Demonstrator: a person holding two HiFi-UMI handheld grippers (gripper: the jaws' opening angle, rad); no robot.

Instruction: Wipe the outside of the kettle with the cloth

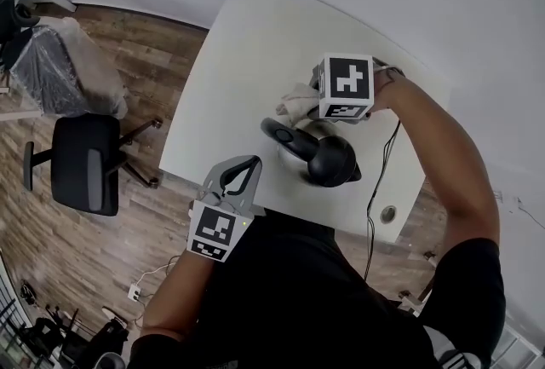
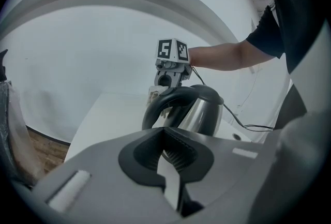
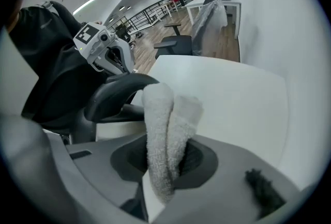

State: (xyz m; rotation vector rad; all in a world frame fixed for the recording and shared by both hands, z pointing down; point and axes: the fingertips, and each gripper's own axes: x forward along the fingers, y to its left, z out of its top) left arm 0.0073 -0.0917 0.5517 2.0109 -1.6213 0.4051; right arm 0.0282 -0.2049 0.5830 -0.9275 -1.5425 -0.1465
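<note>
shirt (image 1: 289, 291) black, short-sleeved | left hand-held gripper (image 2: 166, 153) grey | right hand-held gripper (image 3: 166, 163) grey

Open table (image 1: 243, 52) left of kettle (image 1: 330, 158), cord (image 1: 373, 204) trailing along its right side

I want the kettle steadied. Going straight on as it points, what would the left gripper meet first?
Likely the black handle of the kettle, dead ahead of the left gripper; how far off is hard to judge.
</note>
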